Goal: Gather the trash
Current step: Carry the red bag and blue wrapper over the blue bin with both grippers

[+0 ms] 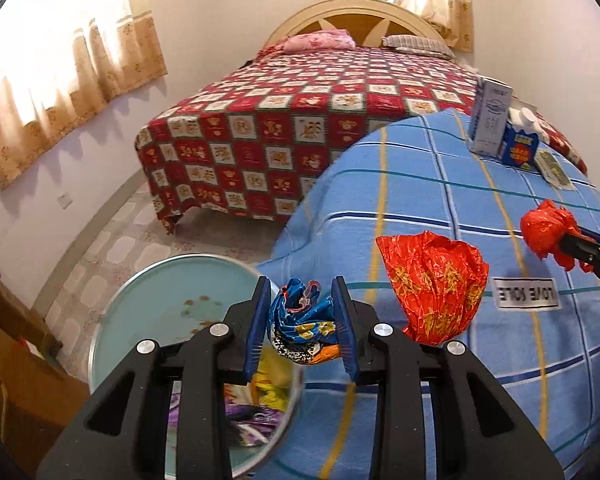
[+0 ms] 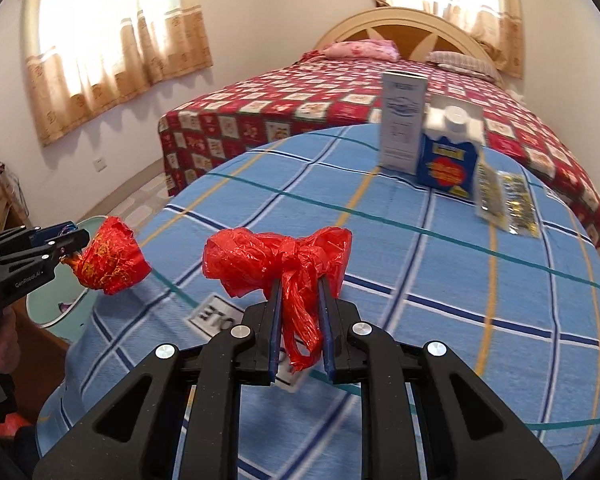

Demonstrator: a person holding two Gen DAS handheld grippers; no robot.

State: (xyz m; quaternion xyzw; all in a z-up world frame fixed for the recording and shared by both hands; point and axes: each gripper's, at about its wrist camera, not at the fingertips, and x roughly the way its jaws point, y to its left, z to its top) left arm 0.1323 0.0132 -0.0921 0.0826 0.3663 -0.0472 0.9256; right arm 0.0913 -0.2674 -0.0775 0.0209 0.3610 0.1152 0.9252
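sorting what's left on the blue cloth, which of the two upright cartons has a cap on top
The shorter blue carton, with a white cap on top; the taller white carton beside it is flat-topped, no cap.

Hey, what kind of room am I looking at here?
Most likely a bedroom in a home: a bed with a red patterned cover and a wooden headboard, pillows at its head, and curtained windows.

Glossy crinkled plastic bag [image 2: 276,258], woven cloth cover [image 2: 420,280]
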